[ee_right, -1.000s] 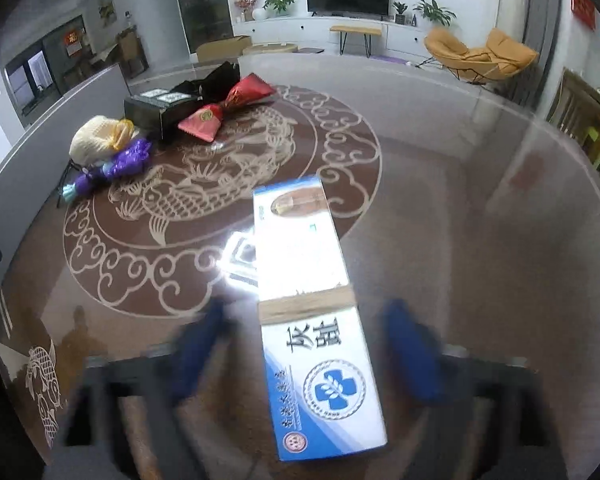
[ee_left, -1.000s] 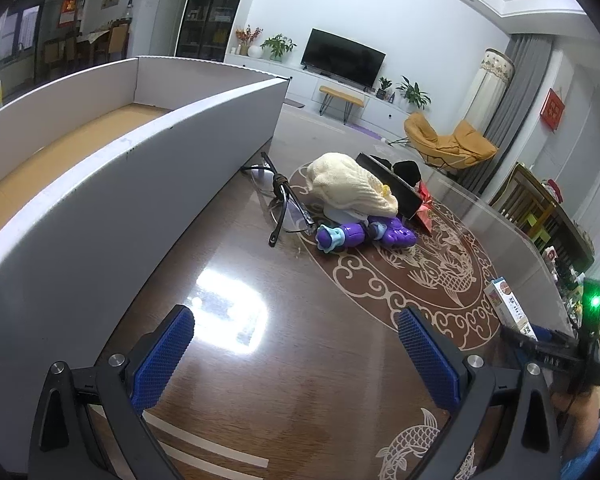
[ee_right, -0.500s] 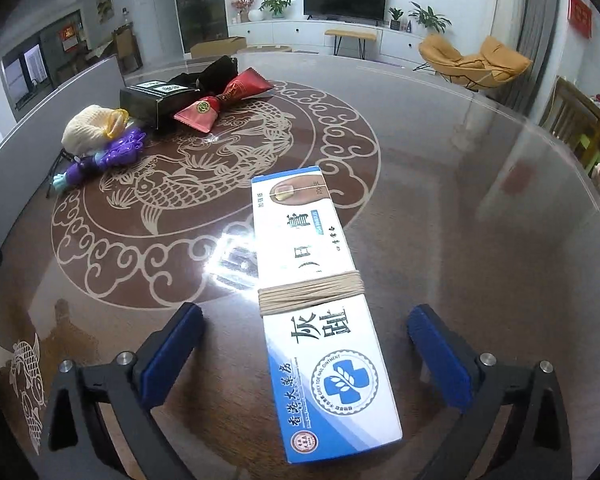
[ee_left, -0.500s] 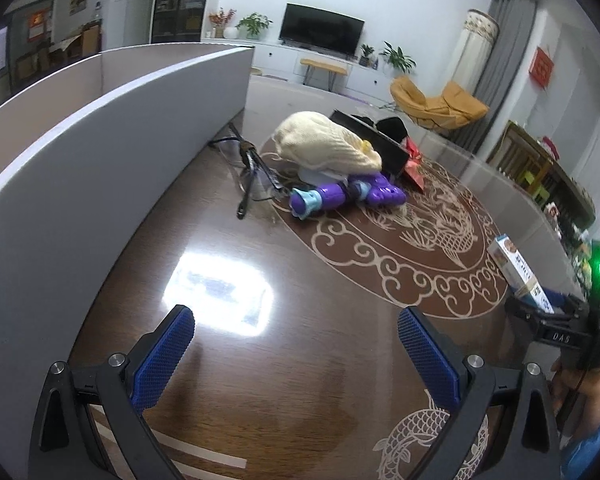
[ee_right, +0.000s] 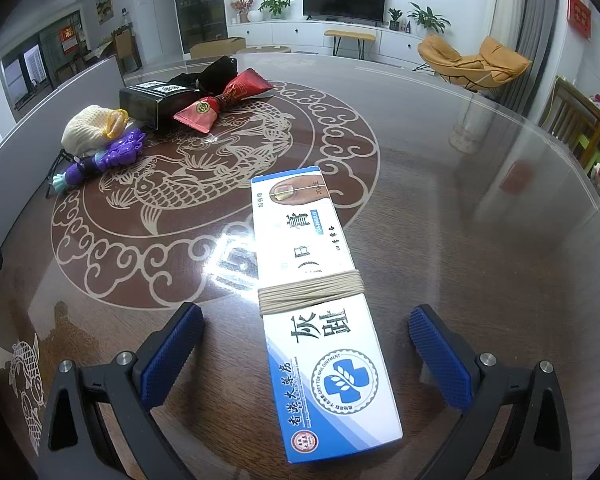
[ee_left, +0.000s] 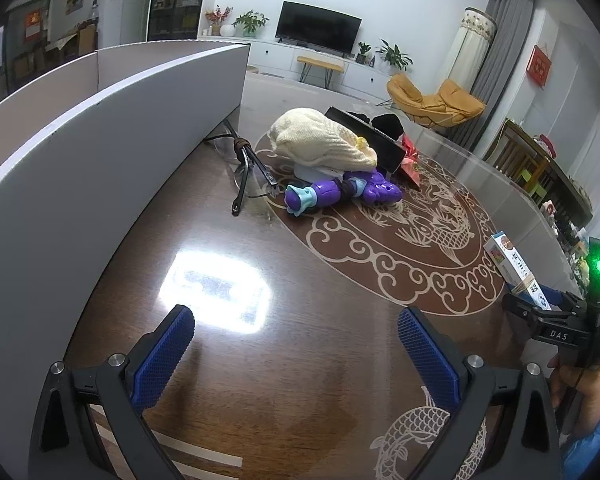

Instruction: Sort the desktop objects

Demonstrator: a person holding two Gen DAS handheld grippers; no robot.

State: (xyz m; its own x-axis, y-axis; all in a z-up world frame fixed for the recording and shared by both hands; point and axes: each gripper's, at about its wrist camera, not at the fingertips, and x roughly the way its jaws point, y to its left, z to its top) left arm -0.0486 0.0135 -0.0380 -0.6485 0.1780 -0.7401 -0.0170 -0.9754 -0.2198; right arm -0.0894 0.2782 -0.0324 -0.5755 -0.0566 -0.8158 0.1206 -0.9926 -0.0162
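A long white-and-blue ointment box (ee_right: pixel 320 280), wound with tan string, lies flat on the glass-topped table (ee_right: pixel 440 208). My right gripper (ee_right: pixel 306 320) straddles its near end. The jaws stand wide open, and both blue pads are clear of the box sides. My left gripper (ee_left: pixel 296 320) is open over bare tabletop, beside the wall of a white cardboard box (ee_left: pixel 100 140). Ahead of it lie a purple toy (ee_left: pixel 340 192), a cream knitted pouch (ee_left: pixel 320 144) and a pair of glasses (ee_left: pixel 248 172). The ointment box (ee_left: pixel 512 264) shows at the far right of the left wrist view.
A black box (ee_right: pixel 156 100) and a red wrapped packet (ee_right: pixel 224 100) lie at the far side of the fish pattern. The purple toy (ee_right: pixel 108 156) sits left of them. A person's hand (ee_left: pixel 576 384) holds the right gripper's handle. The table's rim curves round on the right.
The right gripper's jaws spread wider around the ointment box, then held still. The left gripper dropped and shifted along the cardboard wall, whose inside no longer shows, and then stopped.
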